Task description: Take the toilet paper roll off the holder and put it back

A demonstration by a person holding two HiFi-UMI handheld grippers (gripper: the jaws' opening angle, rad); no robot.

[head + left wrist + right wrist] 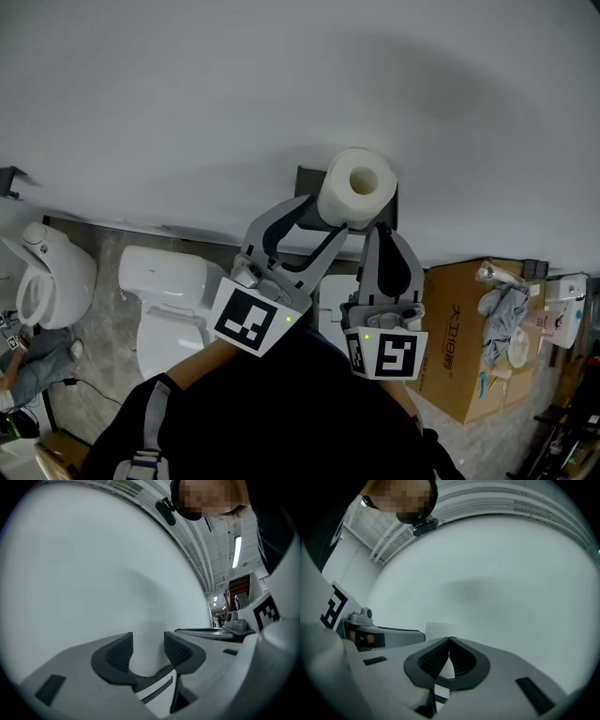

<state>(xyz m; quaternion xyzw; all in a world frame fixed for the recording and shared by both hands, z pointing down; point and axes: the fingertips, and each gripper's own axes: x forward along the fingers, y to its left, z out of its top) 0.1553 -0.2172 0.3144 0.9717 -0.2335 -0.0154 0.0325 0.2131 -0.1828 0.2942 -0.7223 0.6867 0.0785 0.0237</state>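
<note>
A white toilet paper roll (356, 185) sits on a black wall holder (306, 180), its hollow core facing me. My left gripper (328, 217) reaches up to the roll's lower left edge. In the left gripper view its jaws (148, 641) stand apart, and the roll (148, 656) shows white in the gap between the pads; no pressing is visible. My right gripper (380, 228) points up just under the roll's right side. Its jaws are shut tip to tip (449, 641) on nothing, and the roll (437, 630) shows behind them.
A pale wall (281, 84) fills the upper part of the head view. Below stand a white toilet (164, 286) and a second one (47, 277) at the far left. At the right, a cardboard box (464, 342) carries cloths and bottles.
</note>
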